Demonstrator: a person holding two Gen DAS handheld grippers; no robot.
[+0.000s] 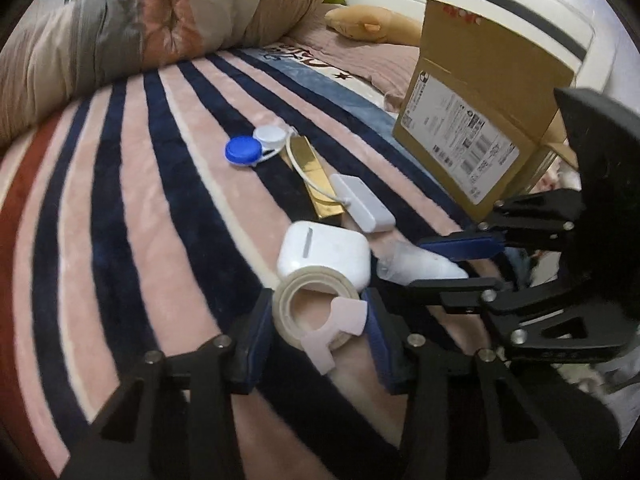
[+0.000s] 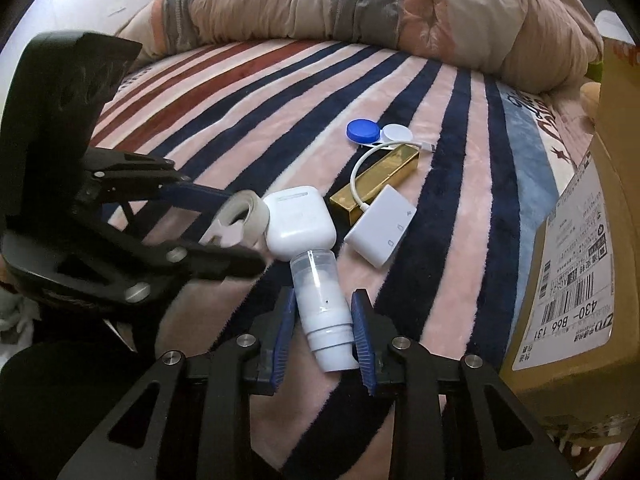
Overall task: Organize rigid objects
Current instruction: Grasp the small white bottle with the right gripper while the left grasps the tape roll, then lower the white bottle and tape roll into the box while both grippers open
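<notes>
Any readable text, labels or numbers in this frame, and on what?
"430- B66 131", upside down: white shipping label on the brown cardboard box.
Label's fine print and barcodes: too small to read.
Lettering on the blue blanket border: cut off, unreadable.

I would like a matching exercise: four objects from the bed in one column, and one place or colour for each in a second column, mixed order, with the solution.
Things:
1. tape roll
2. pump bottle
3. contact lens case
4. bar-shaped box

Descriptions:
A. shiny gold
B. between the right gripper fingers
C. one blue cap, one white cap
D. between the left gripper fingers

Pairs: 1-D, 2-B, 3-C, 4-A
</notes>
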